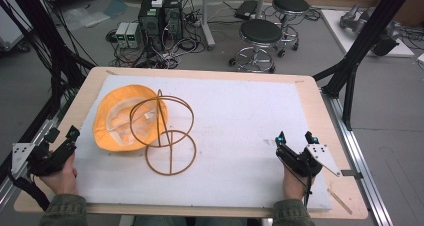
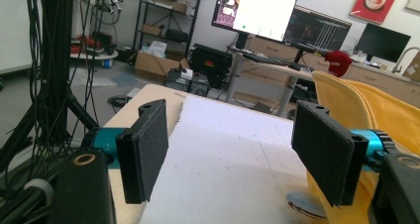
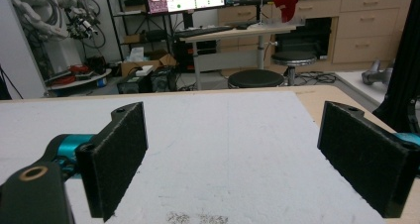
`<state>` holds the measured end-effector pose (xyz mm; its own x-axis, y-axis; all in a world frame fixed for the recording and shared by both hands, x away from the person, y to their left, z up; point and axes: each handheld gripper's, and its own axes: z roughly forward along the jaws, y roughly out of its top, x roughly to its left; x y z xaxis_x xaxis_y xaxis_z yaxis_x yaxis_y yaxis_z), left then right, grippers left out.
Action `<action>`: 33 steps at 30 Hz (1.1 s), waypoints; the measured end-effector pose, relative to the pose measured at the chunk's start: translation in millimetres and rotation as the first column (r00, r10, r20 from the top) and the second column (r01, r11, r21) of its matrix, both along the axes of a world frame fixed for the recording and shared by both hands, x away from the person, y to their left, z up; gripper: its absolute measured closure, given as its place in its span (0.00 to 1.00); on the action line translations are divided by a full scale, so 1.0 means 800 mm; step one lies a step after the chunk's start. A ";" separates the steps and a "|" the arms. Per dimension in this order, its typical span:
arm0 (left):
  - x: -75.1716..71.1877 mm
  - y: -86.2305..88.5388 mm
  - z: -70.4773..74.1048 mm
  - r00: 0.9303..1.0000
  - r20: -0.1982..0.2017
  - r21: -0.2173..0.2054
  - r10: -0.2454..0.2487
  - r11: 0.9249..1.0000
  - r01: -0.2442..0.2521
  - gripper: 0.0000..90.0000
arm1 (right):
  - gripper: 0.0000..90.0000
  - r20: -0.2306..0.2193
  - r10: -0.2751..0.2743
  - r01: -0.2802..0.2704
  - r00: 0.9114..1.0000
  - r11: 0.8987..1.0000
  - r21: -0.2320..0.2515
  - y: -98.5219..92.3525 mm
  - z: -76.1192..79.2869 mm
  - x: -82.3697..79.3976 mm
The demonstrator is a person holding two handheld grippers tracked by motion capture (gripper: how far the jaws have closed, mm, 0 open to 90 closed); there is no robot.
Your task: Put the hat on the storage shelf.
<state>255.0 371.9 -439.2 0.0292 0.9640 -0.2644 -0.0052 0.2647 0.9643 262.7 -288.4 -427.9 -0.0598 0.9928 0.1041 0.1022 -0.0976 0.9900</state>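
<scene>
Yellow hat (image 1: 118, 117), wire stand (image 1: 165, 132), unlabelled

The hat (image 1: 129, 117) is orange-yellow with a paler lining. The wire stand (image 1: 167, 136) is brown — the mat (image 1: 240, 131) white, the table (image 1: 320, 116) pale tan.

A lab: monitors (image 2: 255, 13) on desks, computer towers (image 1: 161, 15), tangled cables (image 1: 165, 53), stools (image 1: 260, 33).
</scene>
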 end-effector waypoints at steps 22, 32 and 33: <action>0.021 -0.025 0.031 0.983 -0.016 0.009 -0.185 0.983 0.185 0.37 | 0.12 -0.007 0.016 -0.016 1.000 1.000 -0.013 0.004 -0.001 0.002; 0.045 -0.034 0.051 0.976 -0.057 0.030 -0.212 0.976 0.214 0.34 | 0.12 -0.013 0.027 -0.027 1.000 0.999 -0.018 0.007 -0.002 0.003; 0.047 -0.035 0.053 0.976 -0.059 0.034 -0.211 0.976 0.213 0.34 | 0.12 -0.013 0.027 -0.028 1.000 0.999 -0.017 0.007 -0.002 0.003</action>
<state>292.6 344.2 -397.1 0.2206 0.9473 -0.2323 0.1001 0.2149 0.9715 265.1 -282.9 -429.5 -0.0858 0.9924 0.0883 0.1176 -0.0779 0.9900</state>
